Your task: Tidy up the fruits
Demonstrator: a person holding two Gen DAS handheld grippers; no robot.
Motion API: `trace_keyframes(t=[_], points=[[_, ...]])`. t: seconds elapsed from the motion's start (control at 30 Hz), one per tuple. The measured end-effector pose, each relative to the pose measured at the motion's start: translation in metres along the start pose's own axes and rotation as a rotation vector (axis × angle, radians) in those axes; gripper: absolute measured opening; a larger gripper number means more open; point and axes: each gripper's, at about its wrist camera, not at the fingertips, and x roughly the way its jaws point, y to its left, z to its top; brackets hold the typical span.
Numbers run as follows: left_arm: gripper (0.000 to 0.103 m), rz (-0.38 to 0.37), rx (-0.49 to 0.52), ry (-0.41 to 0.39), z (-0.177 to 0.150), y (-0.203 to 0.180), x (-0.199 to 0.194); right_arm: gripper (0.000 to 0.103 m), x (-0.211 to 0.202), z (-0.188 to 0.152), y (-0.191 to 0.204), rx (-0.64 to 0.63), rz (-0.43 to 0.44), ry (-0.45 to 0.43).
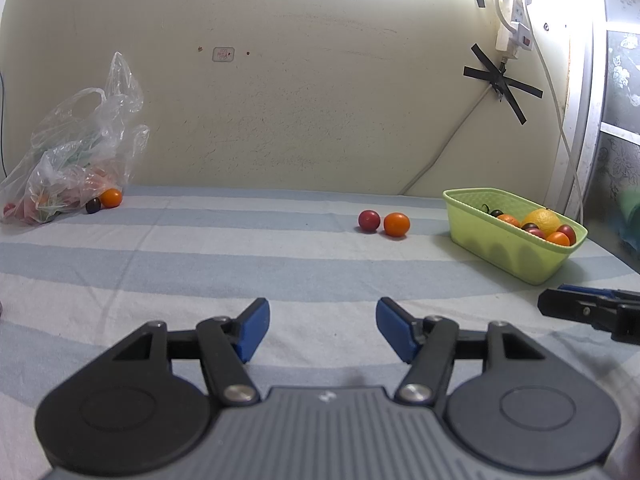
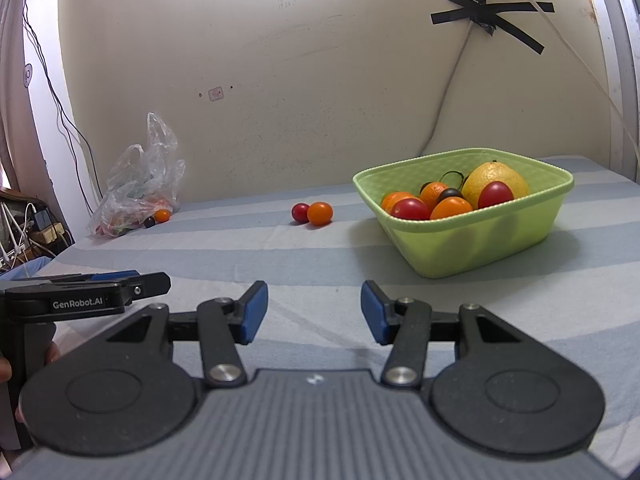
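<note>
A light green basket point(image 1: 516, 256) point(image 2: 480, 240) stands at the right on the striped cloth, holding several oranges, red and dark plums and a big yellow citrus point(image 2: 494, 182). A red plum point(image 1: 368, 221) point(image 2: 300, 212) and an orange point(image 1: 396, 224) point(image 2: 319, 213) lie side by side on the cloth, left of the basket. Another orange point(image 1: 110, 197) point(image 2: 162, 215) and a dark plum point(image 1: 93, 205) point(image 2: 149, 222) lie by a clear plastic bag point(image 1: 76, 152) point(image 2: 140, 184) at the far left. My left gripper point(image 1: 322, 330) is open and empty, low over the near cloth. My right gripper point(image 2: 314, 312) is open and empty too, short of the basket.
The blue-and-white striped cloth point(image 1: 200, 264) covers the surface up to a cream wall. Taped cables and a power strip point(image 1: 514, 20) hang on the wall at the right. Plugs and wires point(image 2: 36, 228) crowd the far left edge. A hand point(image 2: 6, 368) holds the left gripper's grip.
</note>
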Motion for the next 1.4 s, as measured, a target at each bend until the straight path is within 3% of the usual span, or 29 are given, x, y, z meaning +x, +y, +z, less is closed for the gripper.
trace_keyframes(t=[1.4], points=[[0.062, -0.002, -0.005, -0.004, 0.0017, -0.0019, 0.001, 0.054, -0.0027, -0.0023, 0.0007, 0.001, -0.002, -0.004]])
